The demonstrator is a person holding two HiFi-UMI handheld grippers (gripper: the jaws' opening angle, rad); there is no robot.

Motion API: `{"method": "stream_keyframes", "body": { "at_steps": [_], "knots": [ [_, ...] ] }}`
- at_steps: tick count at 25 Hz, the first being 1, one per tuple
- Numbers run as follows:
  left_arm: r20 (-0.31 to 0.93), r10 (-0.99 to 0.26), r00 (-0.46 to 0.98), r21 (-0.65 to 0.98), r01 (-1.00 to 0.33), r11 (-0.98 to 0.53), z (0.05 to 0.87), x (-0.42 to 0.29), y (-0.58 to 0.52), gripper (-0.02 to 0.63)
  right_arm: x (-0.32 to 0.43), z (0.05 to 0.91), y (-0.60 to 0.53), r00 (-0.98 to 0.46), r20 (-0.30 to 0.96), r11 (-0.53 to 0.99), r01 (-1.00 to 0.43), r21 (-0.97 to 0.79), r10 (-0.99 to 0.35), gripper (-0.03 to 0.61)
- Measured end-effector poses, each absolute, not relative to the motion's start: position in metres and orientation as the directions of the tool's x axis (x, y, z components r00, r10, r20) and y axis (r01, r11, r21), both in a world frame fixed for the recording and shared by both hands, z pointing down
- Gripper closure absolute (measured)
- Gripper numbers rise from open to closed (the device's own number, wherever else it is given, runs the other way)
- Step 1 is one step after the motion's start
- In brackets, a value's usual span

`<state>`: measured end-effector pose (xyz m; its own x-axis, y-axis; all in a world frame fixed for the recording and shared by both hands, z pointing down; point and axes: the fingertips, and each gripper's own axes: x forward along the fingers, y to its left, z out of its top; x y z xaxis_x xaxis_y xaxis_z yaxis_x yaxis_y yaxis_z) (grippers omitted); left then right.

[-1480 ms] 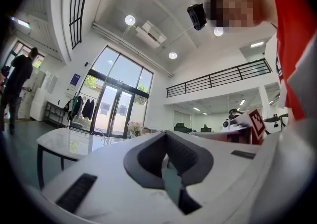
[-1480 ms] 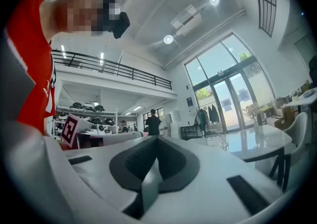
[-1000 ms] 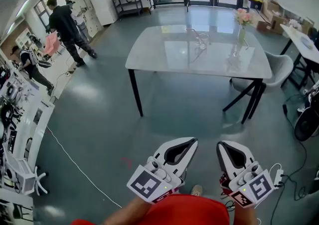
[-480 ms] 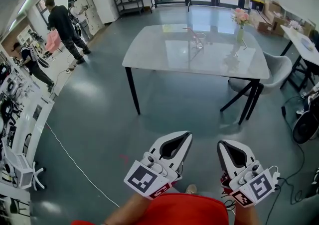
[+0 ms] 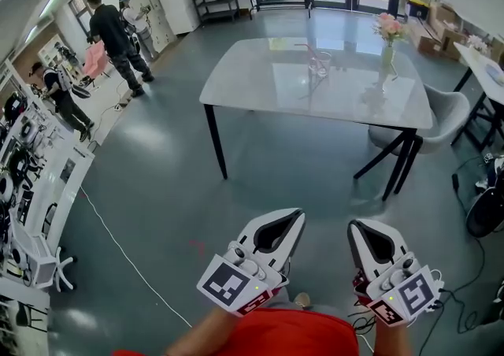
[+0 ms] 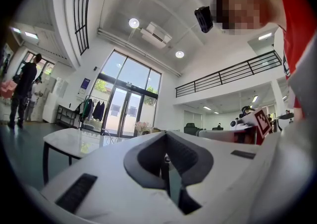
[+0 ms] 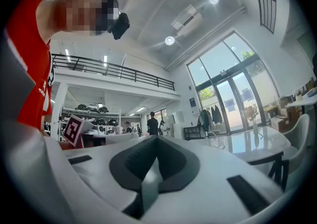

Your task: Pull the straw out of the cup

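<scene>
Both grippers are held low, close to the body and well apart from the bench point(image 5: 252, 90).
Left gripper point(image 5: 297, 216): fingers clenched, nothing between them.
Right gripper point(image 5: 354, 228): fingers clenched, also empty.
The cup point(image 5: 318, 67) stands on the bench near its far edge. The straw point(image 5: 305, 49) is in it, leaning left.
A flower vase point(image 5: 387, 51) stands to the cup's right.
</scene>
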<state>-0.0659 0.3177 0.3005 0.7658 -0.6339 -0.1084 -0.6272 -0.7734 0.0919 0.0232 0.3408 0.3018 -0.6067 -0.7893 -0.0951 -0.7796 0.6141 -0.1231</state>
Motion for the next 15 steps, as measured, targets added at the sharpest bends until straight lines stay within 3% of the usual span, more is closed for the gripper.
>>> {"method": "stream_keyframes", "body": {
  "at_steps": [15],
  "knots": [
    [-0.142,-0.627,0.766,0.084,-0.622,-0.779,0.299,-0.068,0.190,0.601,0.030,0.302,0.223,-0.586,-0.076,0.591,-0.801,-0.095,-0.806,0.571]
  ]
}}
